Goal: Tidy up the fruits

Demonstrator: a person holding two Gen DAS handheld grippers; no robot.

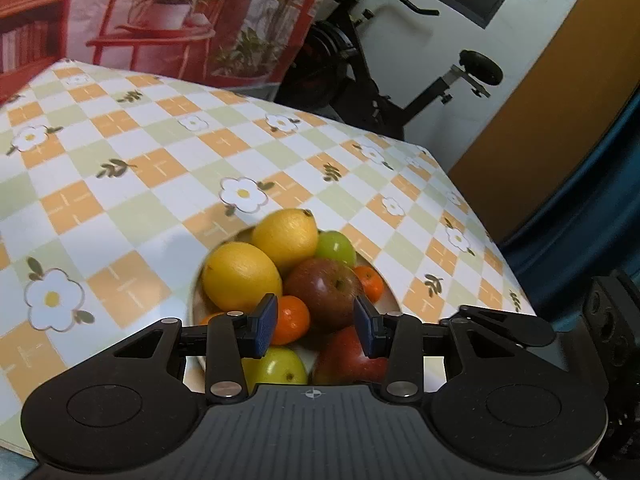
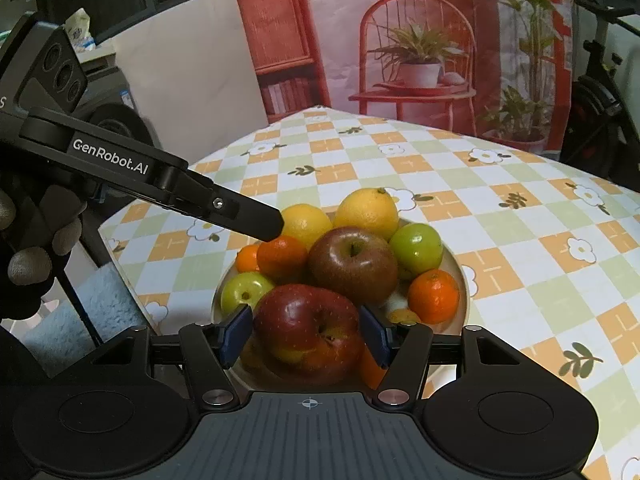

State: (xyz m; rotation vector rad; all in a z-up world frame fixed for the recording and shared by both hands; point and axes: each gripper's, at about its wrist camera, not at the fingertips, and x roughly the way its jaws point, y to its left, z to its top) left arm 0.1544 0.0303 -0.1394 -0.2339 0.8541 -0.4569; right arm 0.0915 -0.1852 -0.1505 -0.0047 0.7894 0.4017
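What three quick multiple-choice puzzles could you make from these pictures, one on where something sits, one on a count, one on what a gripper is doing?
1. Where are the fruits?
A) piled on a plate
B) scattered over the tablecloth
C) in a basket

2. How many lemons show?
A) one
B) two
C) four

3. The right gripper is:
A) shut on a lemon
B) open around the front red apple
C) out of sight

Answers:
1 A, the plate holds them all.
2 B, one lemon beside another lemon.
3 B, the right gripper has a blue pad on each side of the red apple.

Checked floral tablecloth (image 1: 132,184), exercise bike (image 1: 360,64), painted backdrop (image 2: 420,40) with red chair, potted plants
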